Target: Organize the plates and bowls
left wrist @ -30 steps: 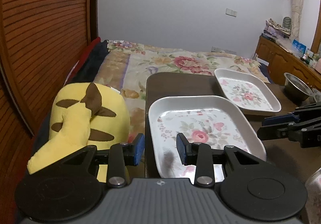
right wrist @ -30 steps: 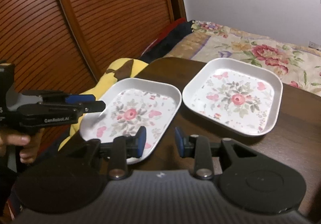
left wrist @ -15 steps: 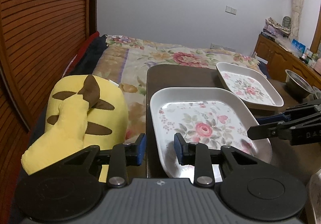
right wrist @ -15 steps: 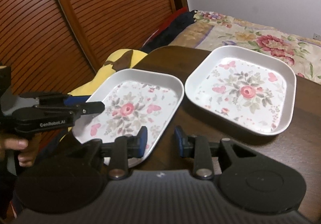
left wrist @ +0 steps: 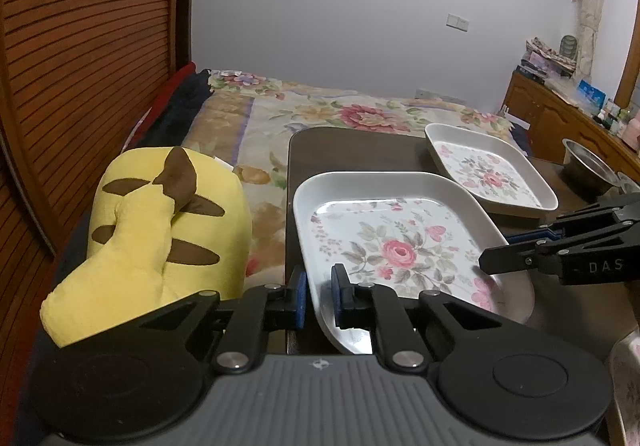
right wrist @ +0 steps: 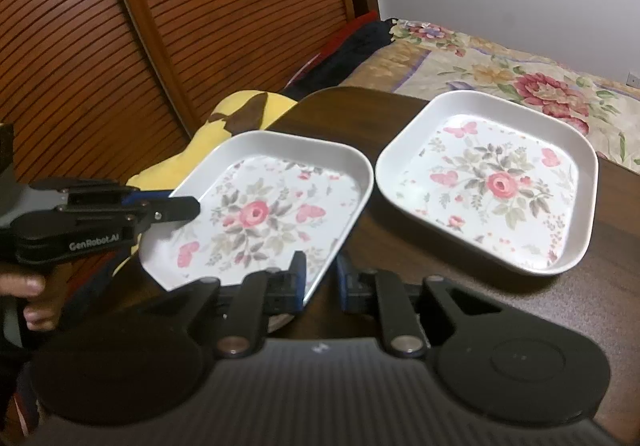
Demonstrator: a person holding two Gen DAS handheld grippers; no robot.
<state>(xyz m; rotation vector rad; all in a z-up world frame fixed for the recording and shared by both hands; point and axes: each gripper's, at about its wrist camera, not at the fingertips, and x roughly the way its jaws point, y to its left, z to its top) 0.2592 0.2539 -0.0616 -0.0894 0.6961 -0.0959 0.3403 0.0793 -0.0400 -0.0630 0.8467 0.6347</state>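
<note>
Plates are the matter in hand, and the nearer floral plate sits at the near left corner of the dark table, its rim overhanging the edge. Both tools are on it: the left gripper has its jaws closing over the plate's left rim, wall between the blue pads, and the right gripper is closing likewise on the opposite rim, seen in its own view with the rim between the pads. Neither picture settles whether the pads press fully yet, though they look to be touching. So the step, as I judge it, is a two-handed pickup of this plate, at the moment of taking hold. Just beyond it, near but apart, lies the second floral plate, flat on the table. Farther right a metal bowl stands by the table's far side; a yellow plush toy rests on the bed to the left. The next move probably calls for a level lift with both hands together, then setting this plate squarely into the second one.
</note>
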